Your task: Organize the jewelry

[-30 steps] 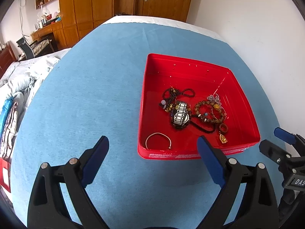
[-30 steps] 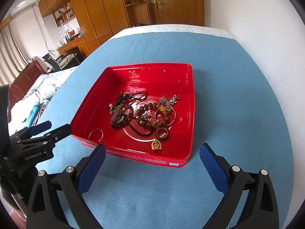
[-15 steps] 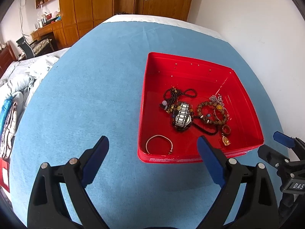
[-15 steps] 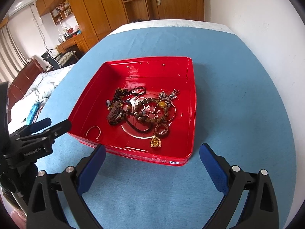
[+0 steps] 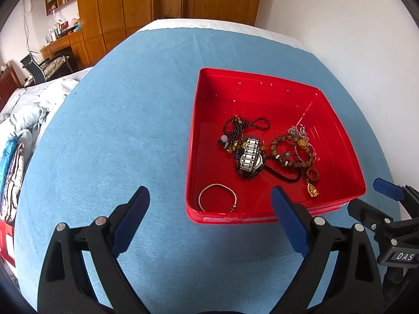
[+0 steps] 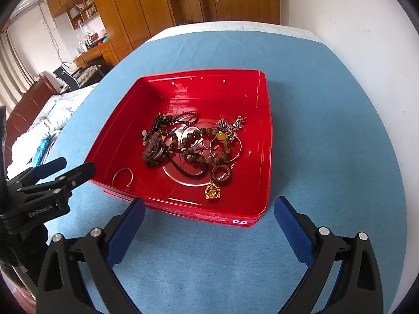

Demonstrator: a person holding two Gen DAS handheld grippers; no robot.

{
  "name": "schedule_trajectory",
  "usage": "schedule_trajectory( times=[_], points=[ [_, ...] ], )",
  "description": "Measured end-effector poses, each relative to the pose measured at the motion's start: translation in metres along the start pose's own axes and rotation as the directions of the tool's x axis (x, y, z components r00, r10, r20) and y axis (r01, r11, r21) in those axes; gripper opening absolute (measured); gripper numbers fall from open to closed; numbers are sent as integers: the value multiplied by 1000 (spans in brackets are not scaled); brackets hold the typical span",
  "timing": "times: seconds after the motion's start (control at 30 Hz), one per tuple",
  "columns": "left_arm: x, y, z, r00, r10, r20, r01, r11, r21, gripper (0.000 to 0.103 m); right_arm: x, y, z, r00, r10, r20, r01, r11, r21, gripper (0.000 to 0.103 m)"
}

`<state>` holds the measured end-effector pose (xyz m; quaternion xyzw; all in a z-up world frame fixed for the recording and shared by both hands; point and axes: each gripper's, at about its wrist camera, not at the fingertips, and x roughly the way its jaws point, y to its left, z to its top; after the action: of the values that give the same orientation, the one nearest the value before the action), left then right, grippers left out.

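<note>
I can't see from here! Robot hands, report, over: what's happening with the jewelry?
Left gripper open, right gripper open, both empty. Jewelry pile in red tray, untouched. Nothing in the way.

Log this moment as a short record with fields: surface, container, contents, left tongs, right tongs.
surface: blue cloth
container: red tray, open top
contents: metal watch, beaded bracelet, thin bangle lying apart near the front wall, gold pendant, brown ring
left tongs: open, empty, short of the tray's front wall
right tongs: open, empty, at the tray's front edge
</note>
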<state>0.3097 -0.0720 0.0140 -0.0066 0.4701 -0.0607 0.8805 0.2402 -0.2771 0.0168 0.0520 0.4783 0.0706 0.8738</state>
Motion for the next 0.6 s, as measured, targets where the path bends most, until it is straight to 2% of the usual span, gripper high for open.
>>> schedule_trajectory(
  times=[0.6],
  points=[
    [8,-3,-1,1000,5,-27,-5,1000,12,93,7,2,-2,1000,-7,-26,7,1000,-5,99]
  ],
)
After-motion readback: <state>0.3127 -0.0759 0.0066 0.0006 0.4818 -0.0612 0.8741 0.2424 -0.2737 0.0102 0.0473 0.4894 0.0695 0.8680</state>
